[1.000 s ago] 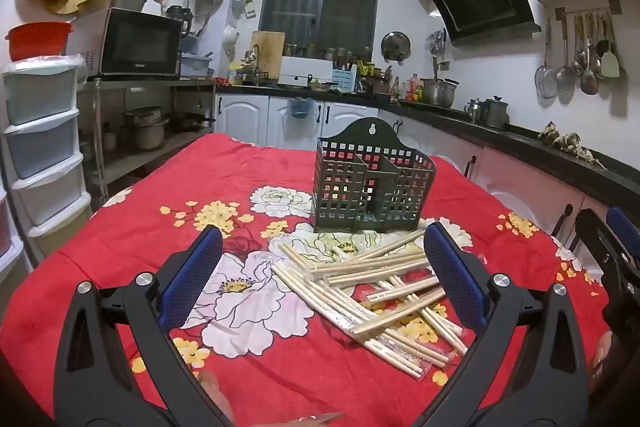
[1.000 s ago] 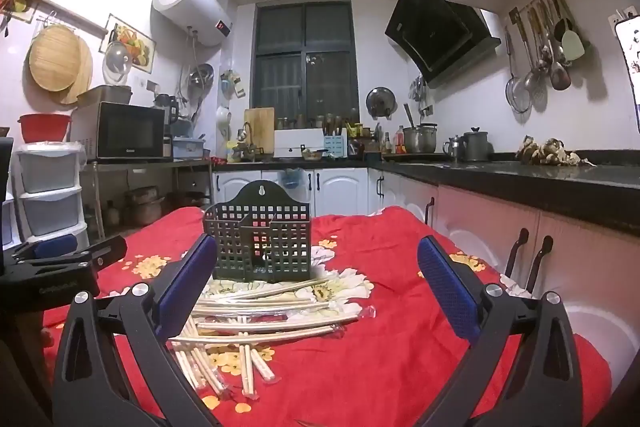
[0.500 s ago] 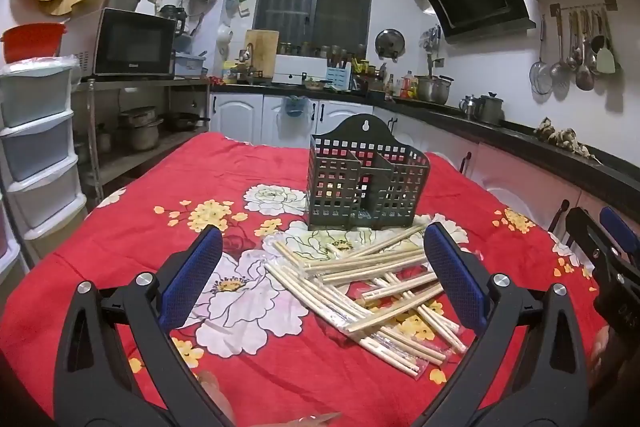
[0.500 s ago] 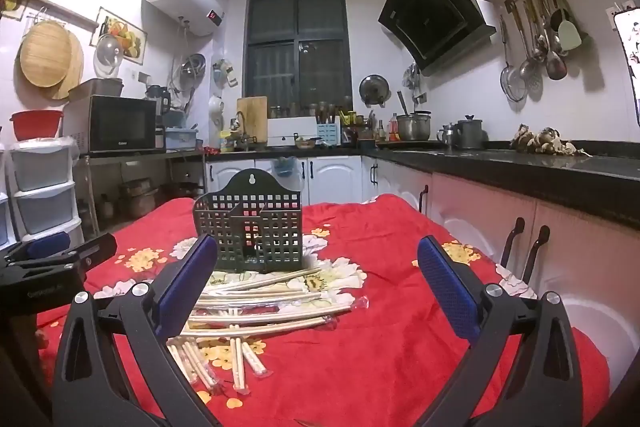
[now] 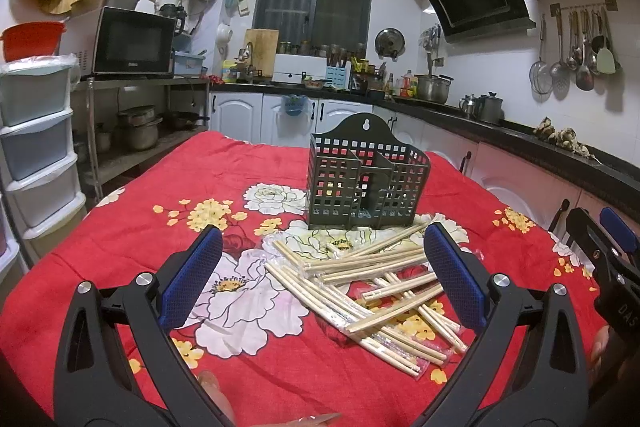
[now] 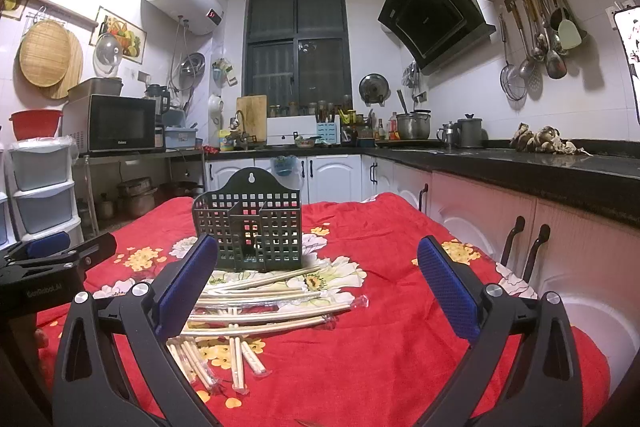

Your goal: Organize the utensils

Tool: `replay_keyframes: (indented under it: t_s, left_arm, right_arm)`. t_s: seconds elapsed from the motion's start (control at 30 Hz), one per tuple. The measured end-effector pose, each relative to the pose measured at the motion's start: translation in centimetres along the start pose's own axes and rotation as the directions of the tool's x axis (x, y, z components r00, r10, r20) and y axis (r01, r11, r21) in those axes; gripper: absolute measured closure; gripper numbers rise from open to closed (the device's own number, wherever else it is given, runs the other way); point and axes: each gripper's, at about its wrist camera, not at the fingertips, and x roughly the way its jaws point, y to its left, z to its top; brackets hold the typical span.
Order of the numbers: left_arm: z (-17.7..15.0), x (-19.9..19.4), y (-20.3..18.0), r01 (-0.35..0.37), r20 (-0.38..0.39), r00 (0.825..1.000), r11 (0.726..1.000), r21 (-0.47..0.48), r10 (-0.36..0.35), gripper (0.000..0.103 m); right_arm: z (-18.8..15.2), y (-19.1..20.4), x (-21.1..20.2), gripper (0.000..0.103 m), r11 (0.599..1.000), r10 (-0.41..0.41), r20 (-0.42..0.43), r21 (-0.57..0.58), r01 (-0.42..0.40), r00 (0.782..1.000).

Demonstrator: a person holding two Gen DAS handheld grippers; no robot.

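A heap of wrapped wooden chopsticks (image 5: 372,275) (image 6: 260,307) lies on the red flowered tablecloth (image 5: 132,235) (image 6: 380,347). Just behind the heap stands a dark green slotted utensil holder (image 5: 362,183) (image 6: 250,227), upright, and I see nothing inside it. My left gripper (image 5: 322,277) hovers open above the near side of the heap, nothing between its blue pads. My right gripper (image 6: 316,289) is open too, to the right of the heap, and it shows at the right edge of the left wrist view as the right gripper (image 5: 604,247).
White cabinets with a black counter (image 6: 540,171) run close along the table's right side. A shelf with a microwave (image 5: 128,41) and a drawer tower (image 5: 36,147) stand to the left. A fingertip (image 5: 212,387) shows at the bottom edge.
Both grippers have tilted slightly upward and drifted a little; the holder and chopsticks sit lower in each view. Nothing on the table has moved.
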Motion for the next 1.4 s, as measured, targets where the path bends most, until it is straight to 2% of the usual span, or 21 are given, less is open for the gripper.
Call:
replay_keyframes:
  t_s: [1.07, 1.4]
  left_arm:
    - [-0.4, 0.0, -0.4, 0.005, -0.006, 1.000, 1.000, -0.003, -0.005, 0.010]
    - [-0.4, 1.2, 0.2, 0.002, -0.056, 0.998, 1.000, -0.030, -0.004, 0.010]
  right_arm:
    - [0.2, -0.2, 0.2, 0.006, 1.000, 0.005, -0.011, 0.003, -0.004, 1.000]
    - [0.4, 0.3, 1.5, 0.006, 0.999, 0.039, -0.059, -0.035, -0.041, 0.997]
